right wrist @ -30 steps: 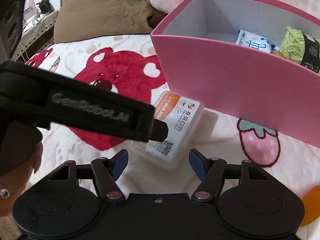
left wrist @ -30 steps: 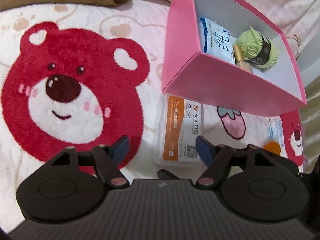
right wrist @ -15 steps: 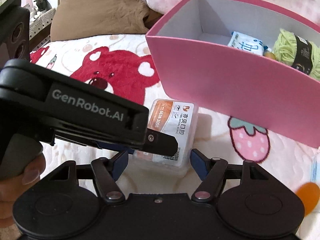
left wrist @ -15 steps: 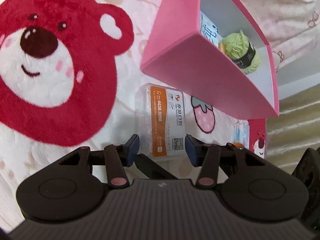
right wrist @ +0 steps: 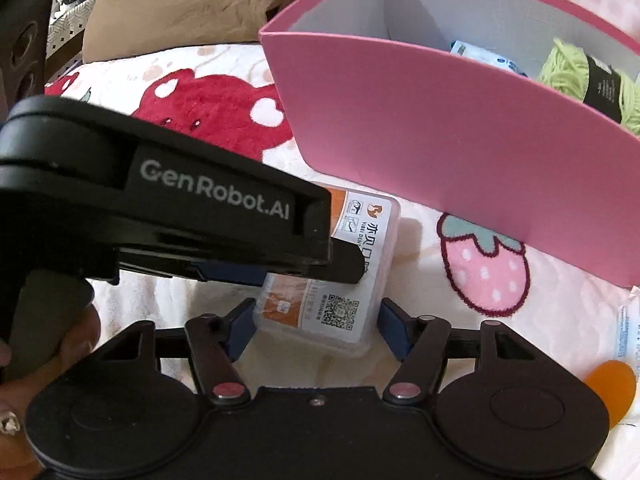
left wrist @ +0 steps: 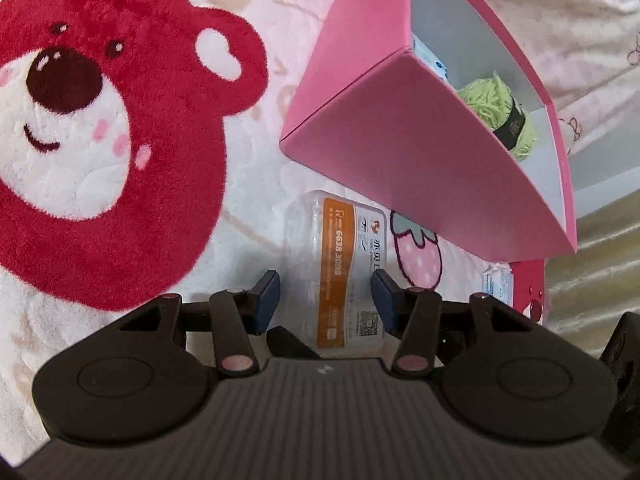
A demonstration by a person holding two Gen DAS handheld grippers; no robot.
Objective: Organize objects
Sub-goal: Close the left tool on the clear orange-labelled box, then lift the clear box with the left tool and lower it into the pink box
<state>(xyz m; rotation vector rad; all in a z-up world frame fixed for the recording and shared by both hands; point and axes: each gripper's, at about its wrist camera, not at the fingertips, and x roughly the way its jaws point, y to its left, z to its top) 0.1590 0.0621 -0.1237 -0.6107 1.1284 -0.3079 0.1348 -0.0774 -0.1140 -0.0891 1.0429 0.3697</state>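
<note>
A clear plastic box with an orange and white label (left wrist: 340, 264) lies flat on the bear blanket, just in front of the pink storage box (left wrist: 400, 128). My left gripper (left wrist: 326, 300) is open, its blue pads on either side of the plastic box, apart from it. My right gripper (right wrist: 314, 326) is open too, straddling the near end of the same box (right wrist: 320, 312) from another side. The left gripper's body (right wrist: 168, 208) crosses the right wrist view and hides part of the label. The pink box (right wrist: 440, 120) holds green yarn (right wrist: 580, 76) and a white packet (right wrist: 484, 54).
The blanket shows a big red bear (left wrist: 100, 128) and a pink strawberry (right wrist: 484, 268). A small white packet (right wrist: 628, 332) and an orange object (right wrist: 612, 384) lie at the right. A brown pillow (right wrist: 180, 4) lies behind.
Both grippers have moved down and forward onto the plastic box. The left jaws have narrowed around it. The box has stayed flat on the blanket.
</note>
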